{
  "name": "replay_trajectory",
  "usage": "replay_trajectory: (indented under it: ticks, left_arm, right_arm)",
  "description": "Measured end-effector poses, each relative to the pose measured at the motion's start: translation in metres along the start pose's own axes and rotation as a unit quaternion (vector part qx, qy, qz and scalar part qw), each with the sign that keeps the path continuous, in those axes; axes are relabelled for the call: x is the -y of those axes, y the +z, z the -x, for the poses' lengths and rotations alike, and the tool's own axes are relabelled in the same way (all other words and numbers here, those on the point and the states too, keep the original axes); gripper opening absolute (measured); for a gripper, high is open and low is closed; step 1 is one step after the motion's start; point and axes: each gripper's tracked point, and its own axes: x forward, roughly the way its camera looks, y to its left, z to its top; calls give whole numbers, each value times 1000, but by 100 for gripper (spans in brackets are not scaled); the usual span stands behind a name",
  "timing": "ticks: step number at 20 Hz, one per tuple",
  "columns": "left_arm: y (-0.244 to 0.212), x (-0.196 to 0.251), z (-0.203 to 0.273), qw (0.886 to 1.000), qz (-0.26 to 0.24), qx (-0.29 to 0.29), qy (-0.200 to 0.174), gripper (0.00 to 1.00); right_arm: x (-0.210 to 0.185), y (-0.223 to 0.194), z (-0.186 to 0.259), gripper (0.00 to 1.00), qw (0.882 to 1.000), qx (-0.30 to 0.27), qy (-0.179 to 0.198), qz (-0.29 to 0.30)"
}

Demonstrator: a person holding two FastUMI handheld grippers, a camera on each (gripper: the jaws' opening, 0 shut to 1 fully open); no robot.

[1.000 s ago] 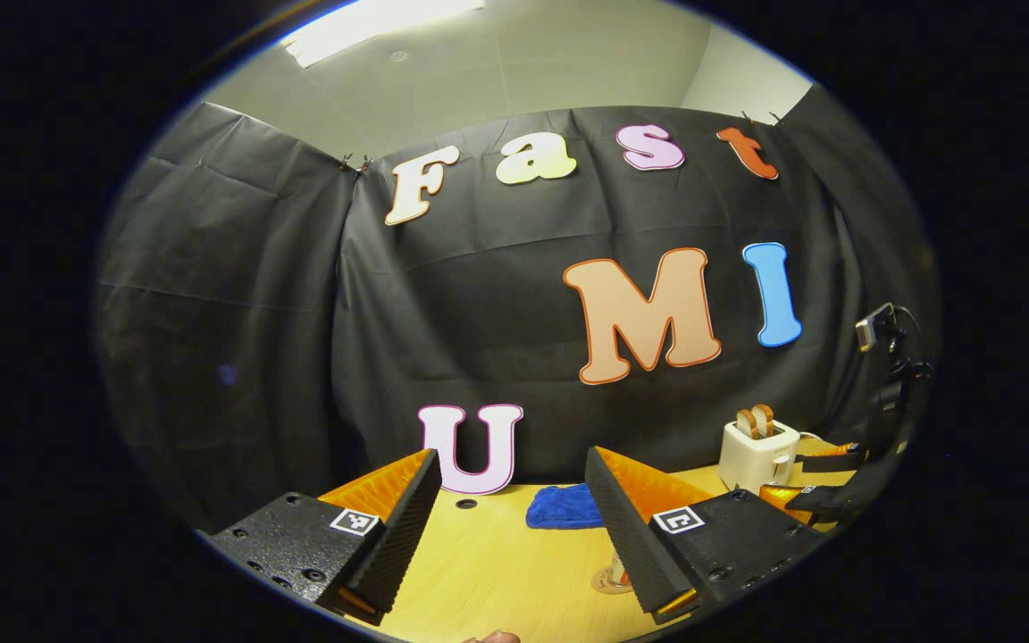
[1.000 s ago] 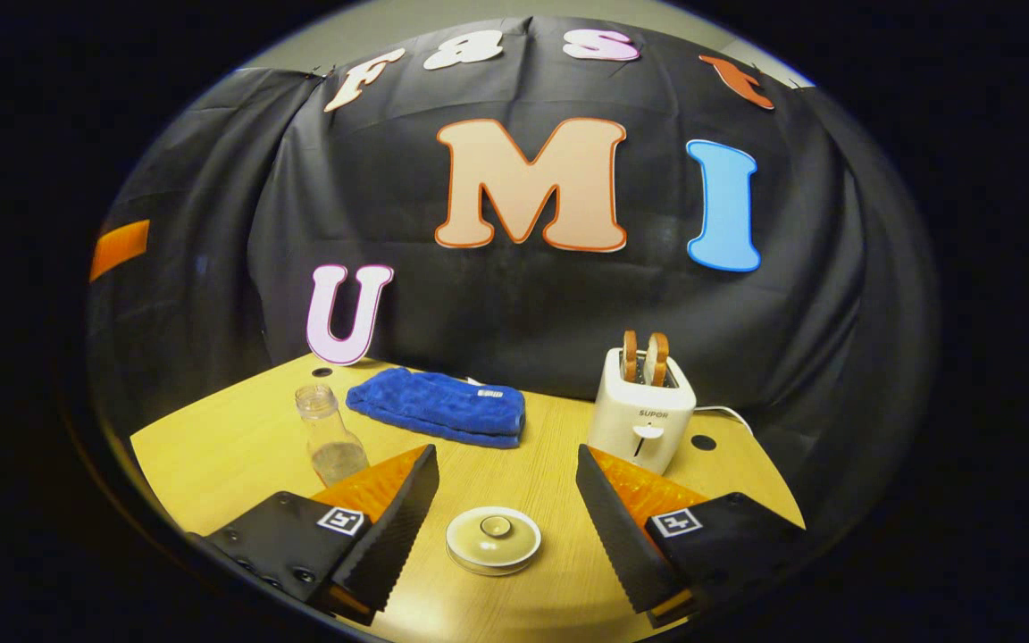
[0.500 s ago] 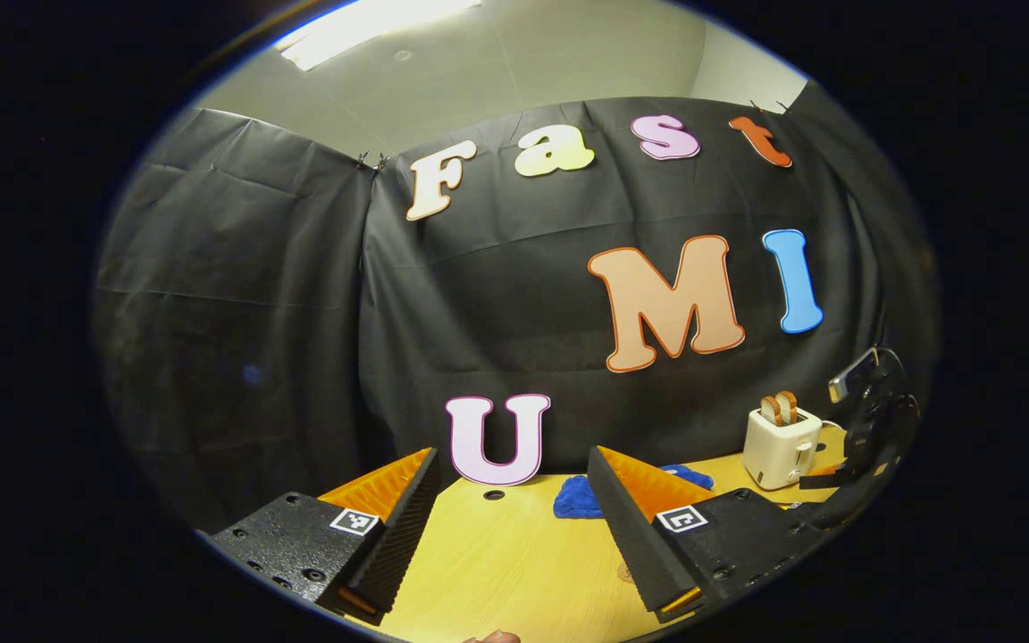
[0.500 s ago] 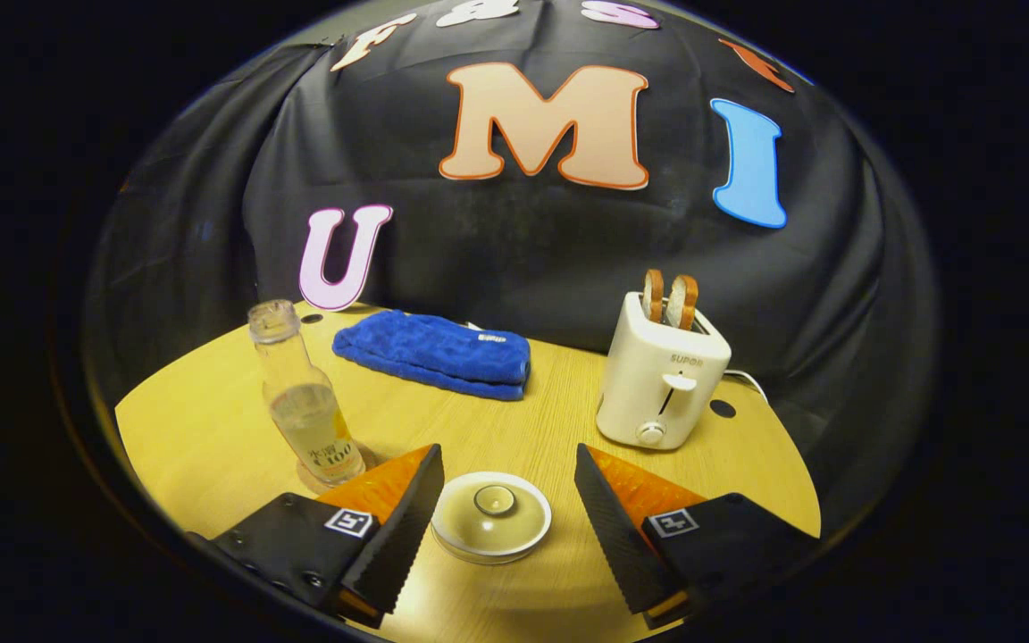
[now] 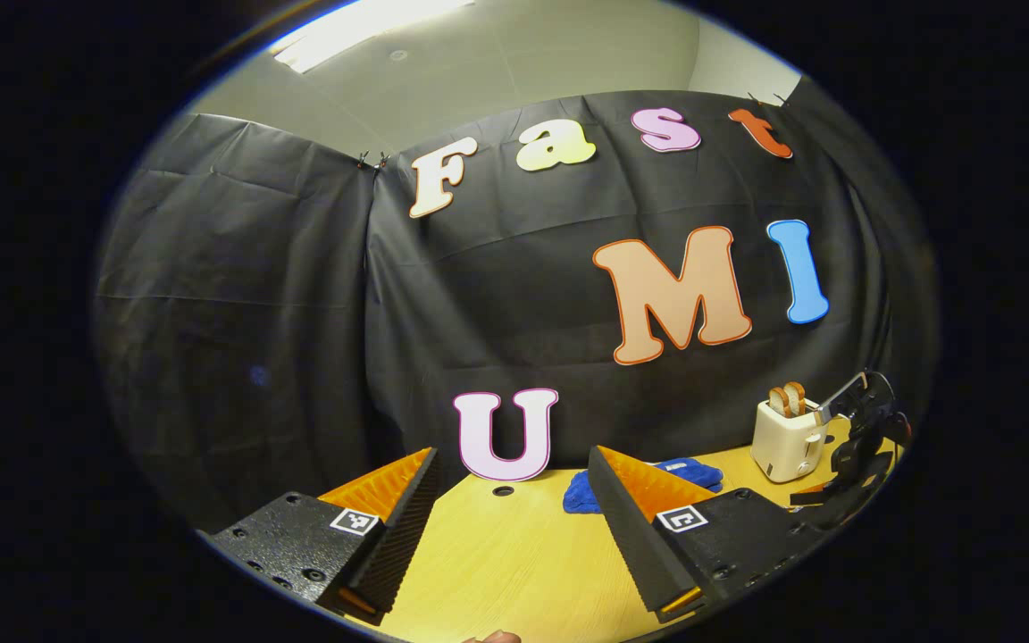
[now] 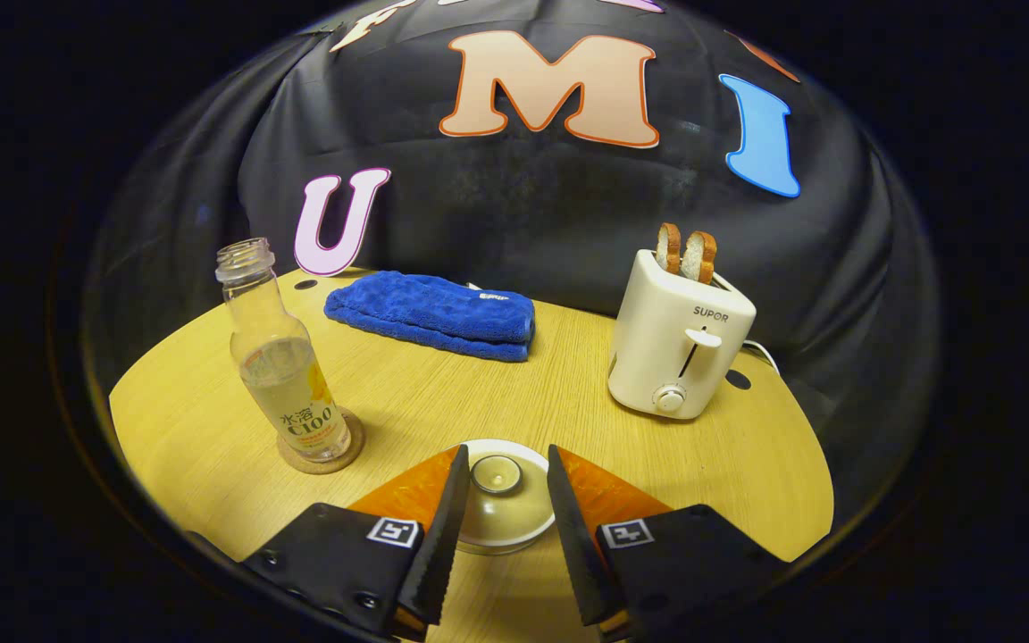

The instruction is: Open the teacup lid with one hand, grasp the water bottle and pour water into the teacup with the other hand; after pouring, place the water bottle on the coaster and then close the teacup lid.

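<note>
In the right gripper view a cream teacup lid [image 6: 492, 513] sits on the cup, with its round knob [image 6: 497, 474] upward. My right gripper [image 6: 506, 451] hangs low over it. Its fingers are drawn in on either side of the knob, and a thin gap shows on each side. An uncapped clear water bottle [image 6: 287, 357], part full, stands upright on a round coaster [image 6: 349, 454] to the left. My left gripper [image 5: 513, 451] is held open above the bare table [image 5: 506, 563] with nothing between its fingers. The right gripper [image 5: 854, 446] also appears at the far right of the left gripper view.
A folded blue cloth [image 6: 432, 314] lies at the back of the yellow wooden table [image 6: 568, 393]. A white toaster [image 6: 680, 344] with two slices of bread stands at the back right. The toaster [image 5: 787, 438] and the cloth [image 5: 689, 471] also appear in the left gripper view.
My right gripper has come down and forward over the teacup lid, and its fingers have narrowed from wide open to close around the knob. The left gripper has drifted slightly and stays open.
</note>
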Motion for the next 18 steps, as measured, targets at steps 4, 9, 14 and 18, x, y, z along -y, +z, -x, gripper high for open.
replay_trajectory:
  ticks: [4,9,14,18]
  left_arm:
    - [0,2,-2,1000,-1,0,-2,99]
    - [-2,3,-3,1000,-3,-2,-5,99]
    - [-1,6,-6,1000,-7,-1,-12,96]
    - [-1,9,-6,1000,-7,0,-20,99]
  right_arm:
    - [-5,-3,-1,54,1000,-3,5,9]
    - [-6,-3,-2,37,1000,-1,2,14]
    - [-9,-2,0,32,999,3,-7,37]
    - [-10,-3,-2,27,999,1,-8,31]
